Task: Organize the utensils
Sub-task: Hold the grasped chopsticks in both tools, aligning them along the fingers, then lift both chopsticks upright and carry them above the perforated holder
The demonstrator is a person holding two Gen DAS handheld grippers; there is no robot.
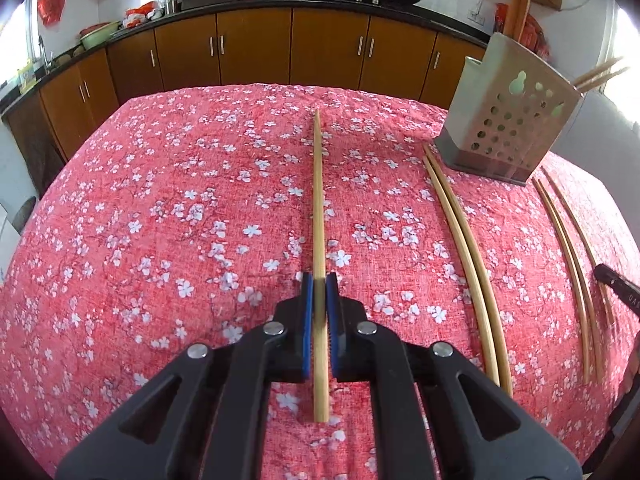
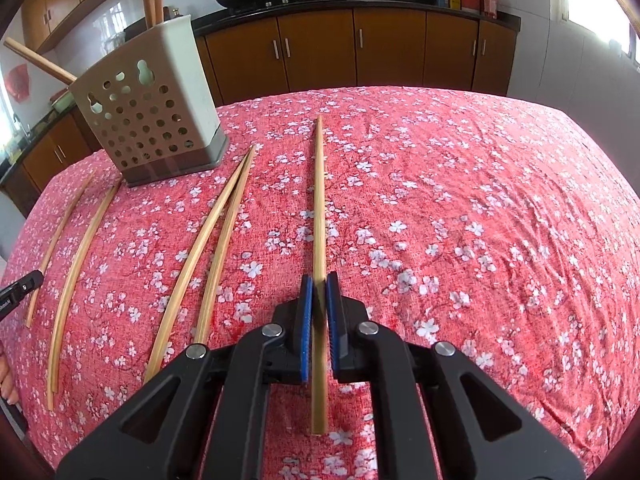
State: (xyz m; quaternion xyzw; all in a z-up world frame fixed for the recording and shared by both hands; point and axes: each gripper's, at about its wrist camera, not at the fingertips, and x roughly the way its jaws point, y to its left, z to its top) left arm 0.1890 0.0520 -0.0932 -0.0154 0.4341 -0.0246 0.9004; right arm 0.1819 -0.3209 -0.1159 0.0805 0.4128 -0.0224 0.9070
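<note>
**Two chopsticks gripped, holder waiting**

Between the blue pads of the left tool (image 1: 319,292) runs a bamboo chopstick (image 1: 319,200), clenched near its thick end and pointing straight ahead over the table (image 1: 160,220). The right tool (image 2: 319,292) is likewise clamped on its own chopstick (image 2: 319,200), held the same way. Whether either stick has left the cloth cannot be told.

The perforated holder (image 1: 508,128) stands ahead and to the right of the left tool, ahead and to the left of the right tool, with long wooden handles already poking out of its top. Two loose pairs (image 2: 208,256) lie on the cloth between the tools, beside the holder's base.

To do this step well, each stick probably needs tipping upright before it goes over the holder's rim, with the grip kept firm, since smooth round bamboo can swivel between ribbed pads. Going one tool at a time would avoid crowding the narrow opening.

The chopsticks are pale, slender and tapered; the holder is matte grey plastic with round holes and a darker base; the floral red cloth looks coarse and slightly wrinkled.
</note>
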